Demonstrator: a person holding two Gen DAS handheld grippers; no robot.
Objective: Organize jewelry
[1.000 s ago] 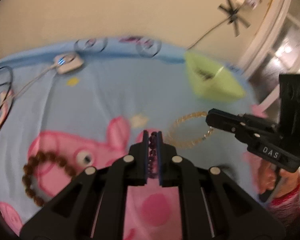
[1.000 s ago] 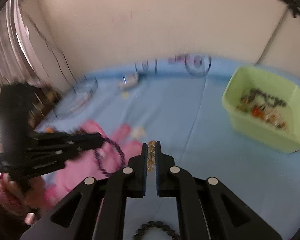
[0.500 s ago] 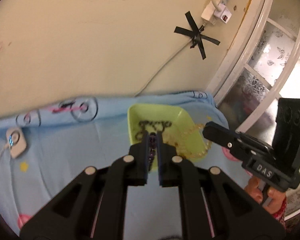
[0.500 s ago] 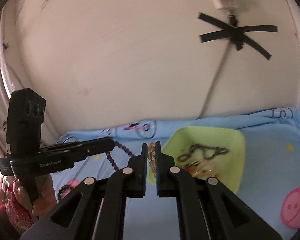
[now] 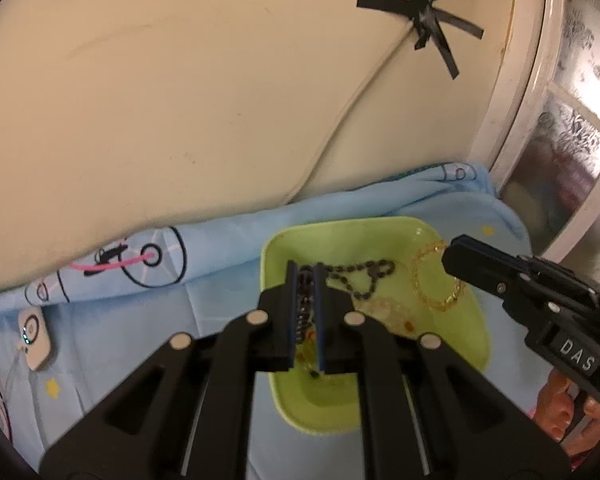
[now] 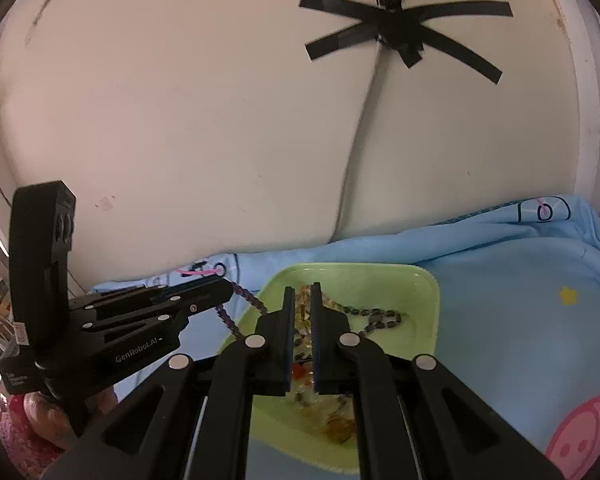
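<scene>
both claws are hovering over the lime-green square plastic tray (image 5: 476, 322) for release: left claw (image 5: 307, 276) is pinching a dark purple bead bracelet (image 6: 242, 296), right claw (image 6: 304, 294) an amber bead bracelet (image 5: 432, 276).

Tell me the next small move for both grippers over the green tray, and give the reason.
Probably open both jaws to drop the bracelets. The left gripper is shut on the purple bead bracelet, the right gripper on the amber bead bracelet, and both hang over the green tray, which already holds a dark bead chain. The left might first edge further in, since its bracelet hangs near the rim.
</scene>
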